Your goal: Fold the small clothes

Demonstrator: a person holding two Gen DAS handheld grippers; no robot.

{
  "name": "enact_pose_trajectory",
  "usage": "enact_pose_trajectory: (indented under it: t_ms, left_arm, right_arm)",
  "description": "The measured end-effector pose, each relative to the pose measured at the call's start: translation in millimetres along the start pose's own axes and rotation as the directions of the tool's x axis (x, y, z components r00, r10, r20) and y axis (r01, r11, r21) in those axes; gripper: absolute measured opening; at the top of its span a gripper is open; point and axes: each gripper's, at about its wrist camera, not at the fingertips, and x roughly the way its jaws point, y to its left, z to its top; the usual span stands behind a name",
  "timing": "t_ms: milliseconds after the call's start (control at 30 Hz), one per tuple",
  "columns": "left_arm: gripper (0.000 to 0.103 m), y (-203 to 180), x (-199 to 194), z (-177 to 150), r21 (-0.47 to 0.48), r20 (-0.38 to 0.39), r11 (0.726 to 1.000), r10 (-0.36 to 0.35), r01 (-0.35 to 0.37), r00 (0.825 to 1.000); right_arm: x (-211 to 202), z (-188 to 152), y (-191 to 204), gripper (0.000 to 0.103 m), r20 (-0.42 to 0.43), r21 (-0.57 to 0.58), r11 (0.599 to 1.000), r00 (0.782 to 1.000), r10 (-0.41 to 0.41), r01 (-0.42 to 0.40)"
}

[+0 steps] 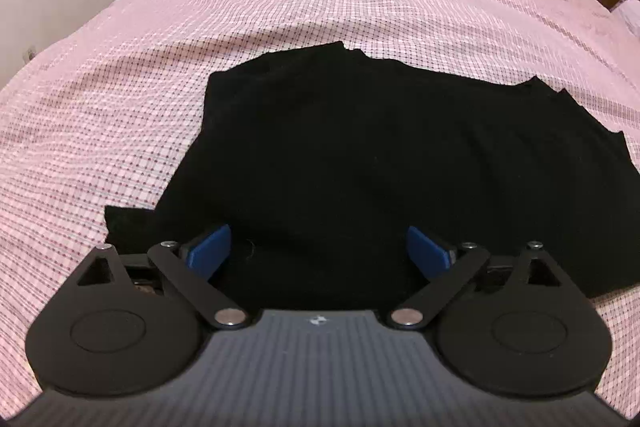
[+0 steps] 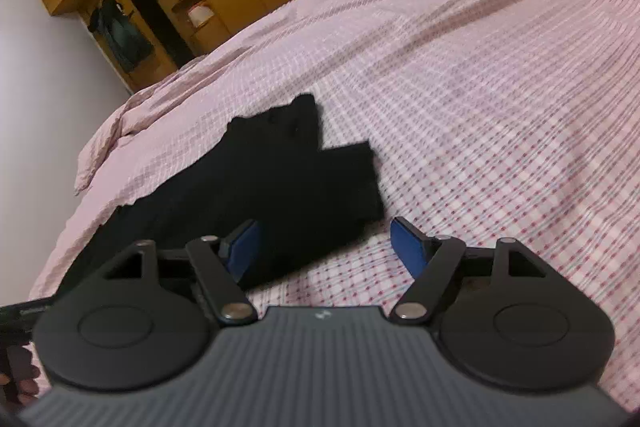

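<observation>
Left gripper (image 1: 319, 247): two blue flat pads (image 1: 210, 247), each on a black bracket, black link bars with silver pivot screws (image 1: 230, 316), smaller screws at the outer ends. Two black teardrop side plates with round raised discs (image 1: 108, 330) and triangular cut-outs. Grey ribbed body (image 1: 320, 367) with a small white mark at its top edge. Right gripper (image 2: 326, 243): same build, blue pads (image 2: 408, 245), black links, silver screws, grey ribbed body (image 2: 320, 367). Bare skin of fingers (image 2: 20, 379) at lower left, blurred.
</observation>
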Motion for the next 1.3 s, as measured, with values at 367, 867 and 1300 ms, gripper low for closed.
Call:
enact_pose_trajectory:
  t_ms: [367,867,1300]
  left_arm:
    - [0.103,-2,7,-2,0.011,0.007,1.000,-0.012,0.012,1.000]
    - [0.103,-3,3,-1,0.024,0.005,1.000,-0.009,0.009,1.000]
    - [0.103,31,-24,10,0.037,0.015,0.999,0.000,-0.001,1.000]
  right_arm:
    - [52,12,11,0.082,0.009,0.179,0.973,0.989,0.144,-0.144]
    - [97,19,16,0.067,0.139,0.210,0.960,0.978,0.156,-0.183]
    - [94,40,24,0.024,0.089,0.225,0.955,0.980,0.180,-0.195]
